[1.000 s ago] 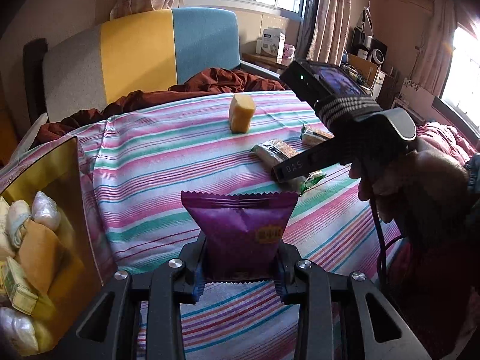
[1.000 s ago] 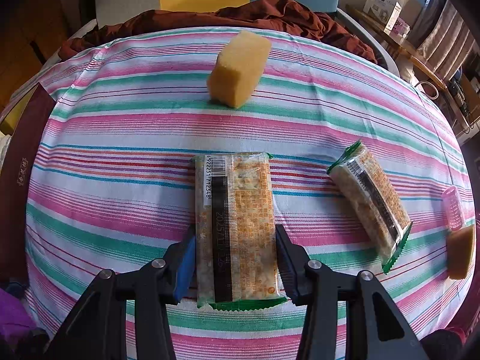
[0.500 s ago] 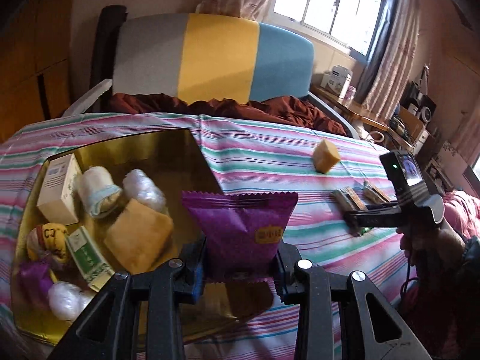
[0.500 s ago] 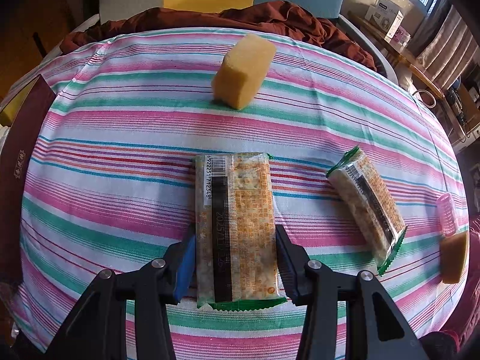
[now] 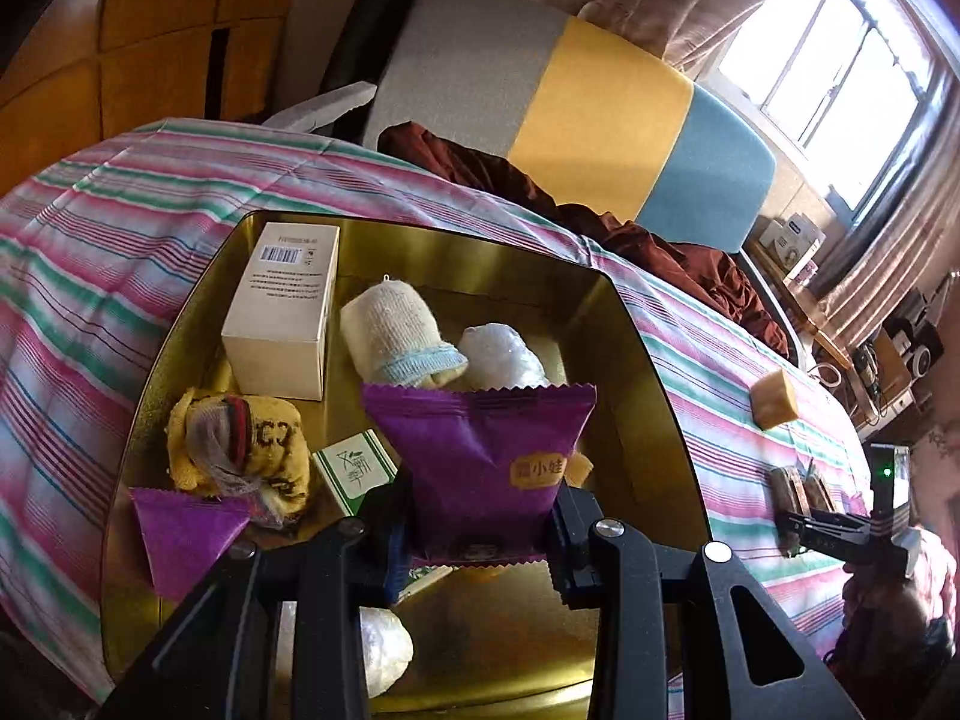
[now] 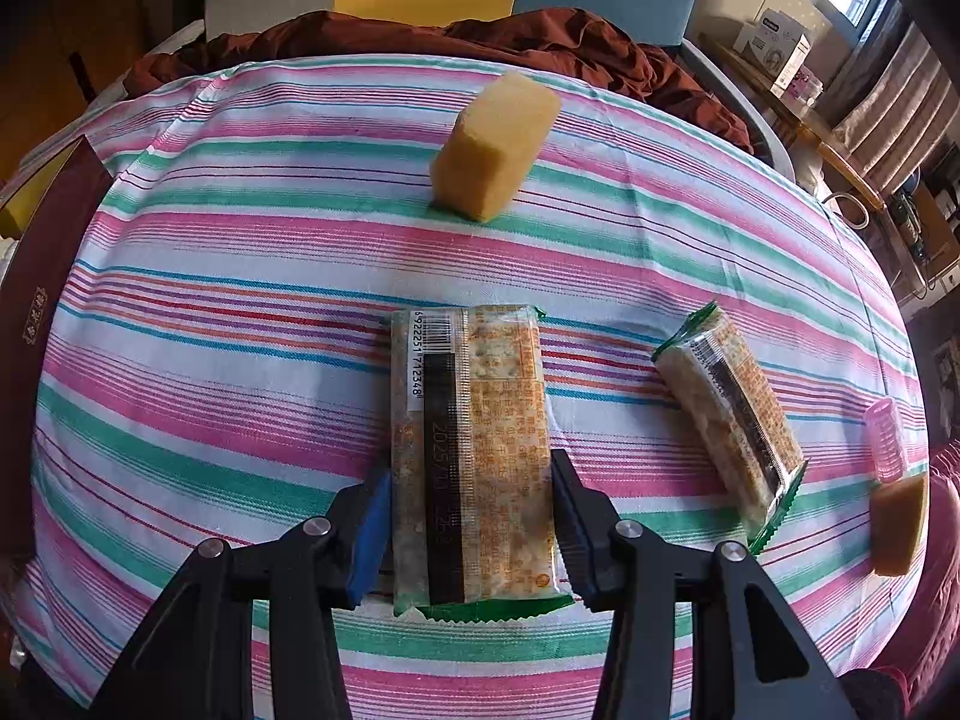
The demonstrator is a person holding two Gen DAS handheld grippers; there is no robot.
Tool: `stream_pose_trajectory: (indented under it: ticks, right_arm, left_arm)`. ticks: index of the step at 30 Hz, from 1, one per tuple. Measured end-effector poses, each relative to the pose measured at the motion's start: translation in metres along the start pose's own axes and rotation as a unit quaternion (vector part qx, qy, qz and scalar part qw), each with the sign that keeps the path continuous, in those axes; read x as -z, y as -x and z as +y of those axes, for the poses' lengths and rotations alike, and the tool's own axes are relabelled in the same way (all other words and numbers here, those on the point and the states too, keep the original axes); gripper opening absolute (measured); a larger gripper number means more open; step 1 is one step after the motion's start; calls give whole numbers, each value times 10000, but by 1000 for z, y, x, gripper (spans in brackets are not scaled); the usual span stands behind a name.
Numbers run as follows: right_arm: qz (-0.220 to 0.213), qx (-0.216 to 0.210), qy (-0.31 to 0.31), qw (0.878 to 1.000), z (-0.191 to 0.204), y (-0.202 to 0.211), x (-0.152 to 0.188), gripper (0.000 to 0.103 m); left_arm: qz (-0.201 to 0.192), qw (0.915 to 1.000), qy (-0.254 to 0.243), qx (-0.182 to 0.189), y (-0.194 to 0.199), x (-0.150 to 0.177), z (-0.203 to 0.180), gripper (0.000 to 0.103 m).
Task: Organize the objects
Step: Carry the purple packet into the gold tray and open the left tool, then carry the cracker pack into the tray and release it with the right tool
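My left gripper [image 5: 480,531] is shut on a purple snack packet [image 5: 486,456] and holds it above the gold tray [image 5: 654,396]. The tray holds a white box [image 5: 282,312], a rolled sock [image 5: 396,330], a second purple packet [image 5: 180,531] and other small items. My right gripper [image 6: 471,525] is shut on a cracker packet [image 6: 474,456] that lies on the striped cloth [image 6: 240,324]. A second cracker packet [image 6: 732,414] lies to its right. A yellow sponge block [image 6: 495,144] stands further back.
A pink hair roller [image 6: 885,438] and another yellow block [image 6: 900,522] lie at the cloth's right edge. A dark red box lid [image 6: 36,324] stands at the left. A striped chair [image 5: 600,102] with brown cloth is behind the table.
My left gripper has swung left with the purple packet, from over the bare cloth to over the gold tray. My right gripper stays on the cracker packet.
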State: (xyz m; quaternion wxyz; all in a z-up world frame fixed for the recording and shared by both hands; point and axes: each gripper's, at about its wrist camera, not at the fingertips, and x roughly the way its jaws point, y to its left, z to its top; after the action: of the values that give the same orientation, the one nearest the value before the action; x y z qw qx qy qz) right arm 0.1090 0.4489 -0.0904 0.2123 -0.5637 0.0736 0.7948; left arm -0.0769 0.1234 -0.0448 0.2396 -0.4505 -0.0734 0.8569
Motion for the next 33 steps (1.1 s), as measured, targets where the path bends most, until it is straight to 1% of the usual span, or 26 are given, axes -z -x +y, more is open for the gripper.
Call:
stream_pose_trajectory:
  ticks: [2,7,9,10,11,13,15,17,19,22,26,30,33]
  right_arm:
    - [-1,1,4,10000,0,-1,-1,49]
    - [0,3,1,10000,-1,-2,-2,49]
    - [0,-1,-8,10000,0,-1,-2,49]
    - [1,-8,-13,10000,0,-1,-2,49]
    - [2,-13,-15,10000,-1,-1,-2,49]
    - [1,-12,-11,10000,-3,-5,-5,49]
    - [-1,-8,-5,10000,-4,-6,-7,49]
    - [-2,-6,-3,10000,-4,-7,-7,49]
    - [-6,6,7,10000,-4,-7,-8,49]
    - [-25,71,50,10000,-1,-5,-7,48]
    - [-33,108,70,9999,2,-1,-5,48]
    - [-26,-162,94,9998,7,-2,-7,48]
    - [-1,-345,183,9992,18,1,-5,48]
  left_arm:
    - [61,10000,66,-44,-8,-8,1,36]
    - [127,9996,-40,-238,-30,-24,-1,36]
    - [195,9991,-81,-372,-41,-29,1,40]
    - [245,9987,-73,-450,-46,-30,2,45]
    - [256,9986,-99,-449,-47,-30,2,53]
    - [182,9986,-181,-453,-45,-30,1,62]
    - [152,9985,-240,-461,-43,-27,1,62]
    - [109,9987,-199,-446,-38,-23,3,62]
    - [-53,9981,-226,-571,-27,-16,2,62]
    - [-240,9976,-297,-581,-11,-6,0,62]
    - [-450,9954,-462,-704,10,5,1,62]
    - [-552,9938,-575,-773,25,12,4,62]
    - [-556,9940,-561,-762,32,16,9,62]
